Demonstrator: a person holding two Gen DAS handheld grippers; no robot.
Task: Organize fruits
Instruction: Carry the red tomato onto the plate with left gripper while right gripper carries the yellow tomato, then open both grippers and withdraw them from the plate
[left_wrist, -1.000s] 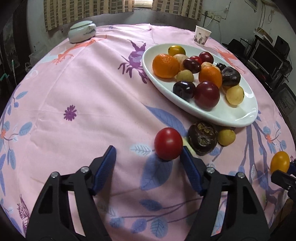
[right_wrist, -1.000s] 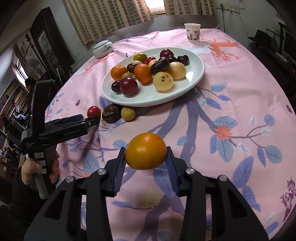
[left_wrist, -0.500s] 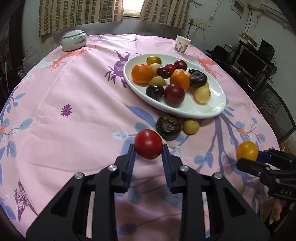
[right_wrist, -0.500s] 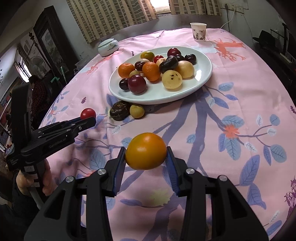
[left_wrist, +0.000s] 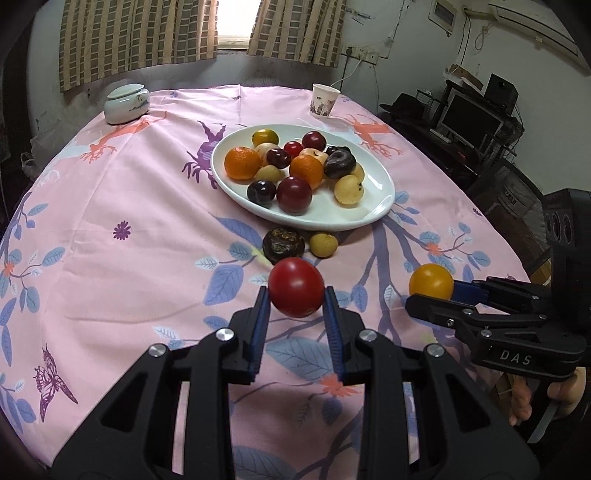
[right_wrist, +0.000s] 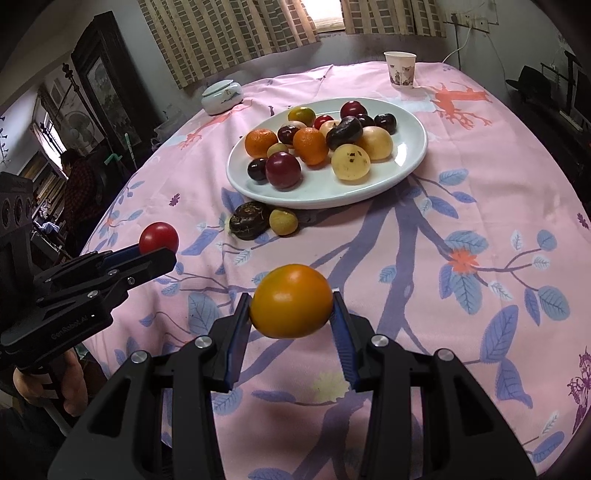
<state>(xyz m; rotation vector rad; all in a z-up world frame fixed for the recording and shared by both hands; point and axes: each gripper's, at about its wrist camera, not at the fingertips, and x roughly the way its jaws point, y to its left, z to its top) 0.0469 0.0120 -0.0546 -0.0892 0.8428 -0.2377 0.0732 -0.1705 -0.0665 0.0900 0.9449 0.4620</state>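
- The left gripper (left_wrist: 296, 295) is clamped on a round red tomato-like fruit (left_wrist: 296, 287), held clear above the pink floral-clothed desk (left_wrist: 129, 206).
- The right gripper (right_wrist: 291, 303) pinches a round orange-yellow fruit (right_wrist: 291, 301) between its blue pads, also off the cloth; from the left wrist it sits at 3 o'clock.
- Beyond, at 12 o'clock, a dark wrinkled fruit (left_wrist: 283, 240) and a small yellow-green fruit (left_wrist: 323, 244) lie touching, just beside the rim of the white oval plate (left_wrist: 373, 212).
- The plate carries heaped oranges, dark plums and pale yellow fruits.
- Farthest, a white lidded ceramic jar (left_wrist: 125, 103) stands at 11 o'clock, a paper cup (left_wrist: 324, 100) at 1 o'clock.
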